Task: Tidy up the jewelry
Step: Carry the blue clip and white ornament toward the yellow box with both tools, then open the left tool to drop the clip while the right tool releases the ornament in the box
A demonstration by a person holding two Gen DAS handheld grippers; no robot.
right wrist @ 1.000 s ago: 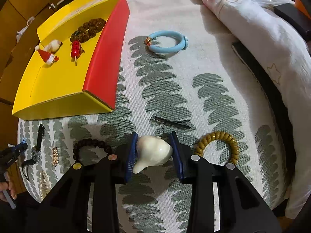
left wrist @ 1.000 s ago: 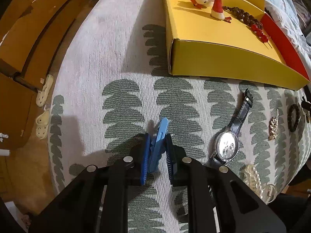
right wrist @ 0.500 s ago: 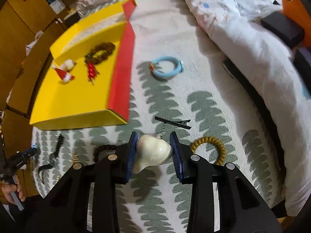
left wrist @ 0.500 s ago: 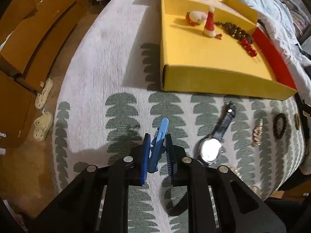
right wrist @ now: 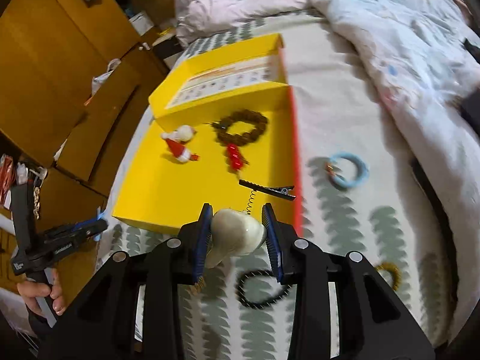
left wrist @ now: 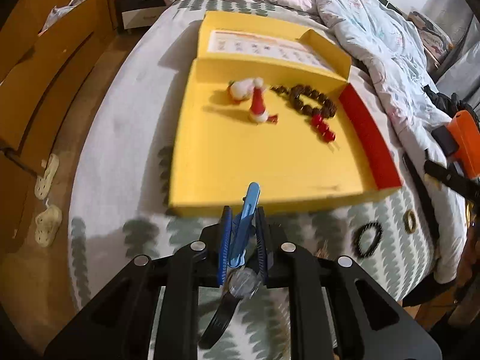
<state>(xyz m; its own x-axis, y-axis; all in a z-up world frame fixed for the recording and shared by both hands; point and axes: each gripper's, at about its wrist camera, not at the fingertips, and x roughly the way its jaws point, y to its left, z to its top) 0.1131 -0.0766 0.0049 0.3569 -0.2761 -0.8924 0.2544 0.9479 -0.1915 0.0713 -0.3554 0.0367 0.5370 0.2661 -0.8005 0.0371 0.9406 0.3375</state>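
Blue clip [left wrist: 246, 224], probably, in left gripper [left wrist: 242, 240]

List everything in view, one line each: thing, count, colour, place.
Shallow cardboard box: 1, yellow with one red side, on the leaf-print bed cover.
Santa-hat hair clip: 1, red and white, inside the box.
Fluffy ornament: 1, white, behind the hat.
Brown bead bracelet: 1, inside the box.
Red bead pick: 1, beside that bracelet.
Black bead bracelet: 1, on the cover.
Spiral hair tie: 1, mustard, on the cover.
Ring bracelet: 1, light blue, right of the box.
Wristwatch: 1, black strap, under the left claw.
Left claw: shut on blue plastic hair clip.
Right claw: shut on cream shell-shaped ornament, black alligator clip dangling.
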